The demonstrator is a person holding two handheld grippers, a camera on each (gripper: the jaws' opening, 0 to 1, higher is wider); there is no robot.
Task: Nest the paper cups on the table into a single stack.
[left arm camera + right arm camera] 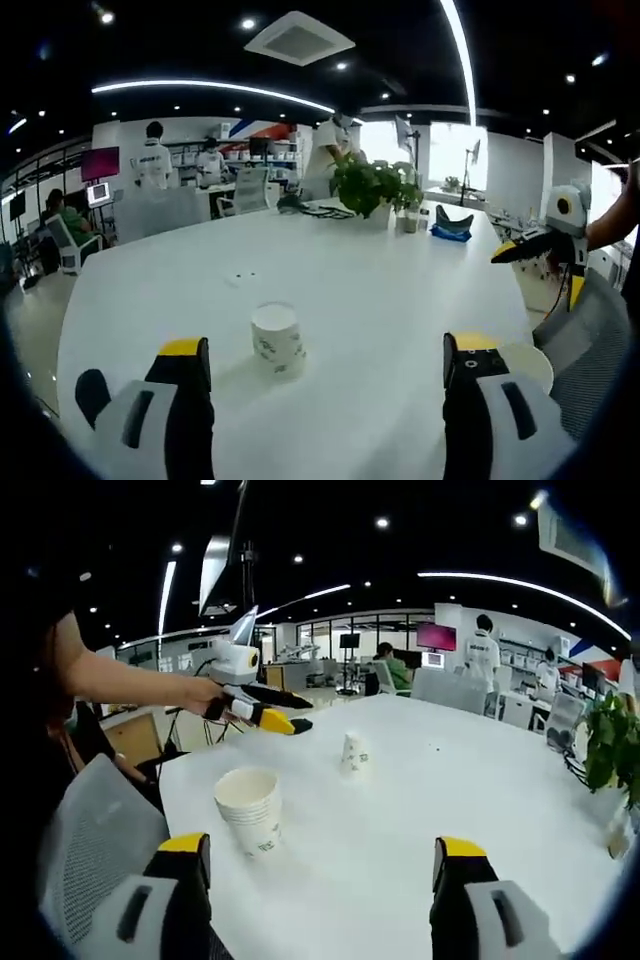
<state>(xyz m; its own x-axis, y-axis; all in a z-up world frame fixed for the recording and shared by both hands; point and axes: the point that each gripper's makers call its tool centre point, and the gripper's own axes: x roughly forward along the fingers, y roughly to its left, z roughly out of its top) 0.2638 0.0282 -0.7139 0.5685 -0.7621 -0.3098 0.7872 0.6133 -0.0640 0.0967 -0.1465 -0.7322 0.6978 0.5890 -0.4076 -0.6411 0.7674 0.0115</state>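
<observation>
Wide-open jaws of the left gripper (327, 365) frame an upside-down cup (277, 339) at lower centre; a cup stack (249, 809) is seen lower left between the right gripper's (325, 865) parted jaws.

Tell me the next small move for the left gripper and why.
Probably ease the left gripper forward around the single upside-down cup: its jaws stand open and empty with that cup between and just ahead of them, apart from the upright stack near the table edge.

The white desk (380, 300) carries a single upside-down paper cup (276, 340). A nested cup stack (250, 809) stands upright near its edge. A potted plant (372, 187) sits at the far side.
</observation>
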